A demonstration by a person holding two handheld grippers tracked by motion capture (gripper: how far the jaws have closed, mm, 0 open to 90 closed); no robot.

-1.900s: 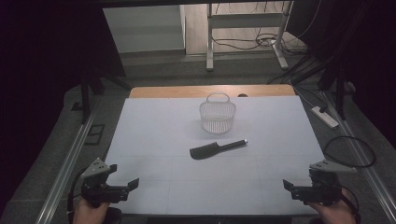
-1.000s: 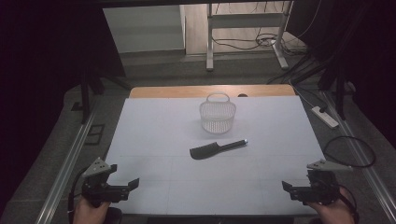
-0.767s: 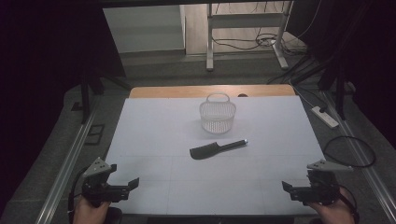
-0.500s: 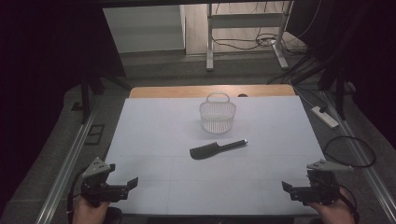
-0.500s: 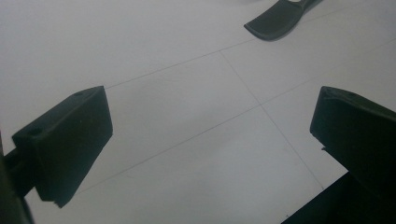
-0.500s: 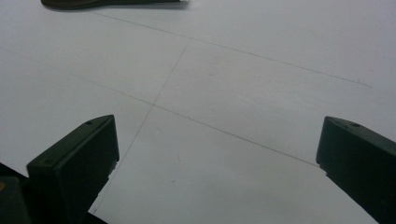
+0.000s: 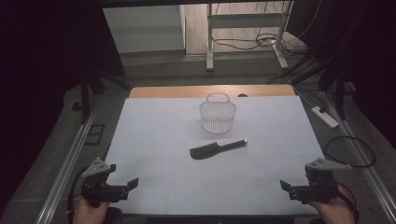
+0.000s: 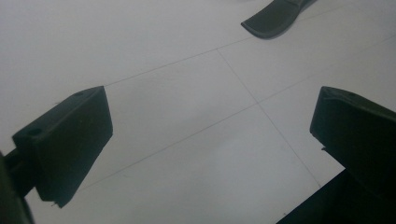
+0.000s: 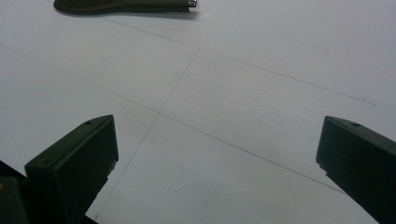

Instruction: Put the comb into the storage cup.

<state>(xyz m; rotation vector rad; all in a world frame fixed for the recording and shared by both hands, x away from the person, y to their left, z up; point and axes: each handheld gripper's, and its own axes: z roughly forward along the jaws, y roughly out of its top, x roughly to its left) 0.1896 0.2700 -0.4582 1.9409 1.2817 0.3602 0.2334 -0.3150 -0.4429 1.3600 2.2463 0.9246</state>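
Grippers are sitting at the two lower corners of the high view, and we are reading the scene from the left edge across. At the lower left we are seeing the left gripper point(image 7: 132, 183), held in a hand point(image 7: 91, 211) that is coming up from the bottom edge, with its jaws pointing toward the right of the frame over the near edge of the white table point(image 7: 154, 121). In the left gripper view its two black jaws are standing wide apart with bare white surface between them, so we are calling them open and holding nothing.

Moving toward the middle of the high view, we are finding the black comb point(image 7: 217, 150) lying flat on the table, just below centre, its broad toothed end toward the left and its thin handle slanting up to the right. It is lying well apart from both grippers. In the left gripper view the comb's broad end point(image 8: 275, 17) is showing at the upper right of the frame; in the right gripper view the comb point(image 9: 123, 5) is stretching along the top edge at the upper left.

Just above the comb in the high view, a pale mesh basket point(image 7: 217, 112) with an arched handle is standing upright, near the comb but not touching it.

At the lower right we are seeing the right gripper point(image 7: 283, 185), its jaws pointing left. In the right gripper view its jaws are also spread wide over bare table, gripping nothing.
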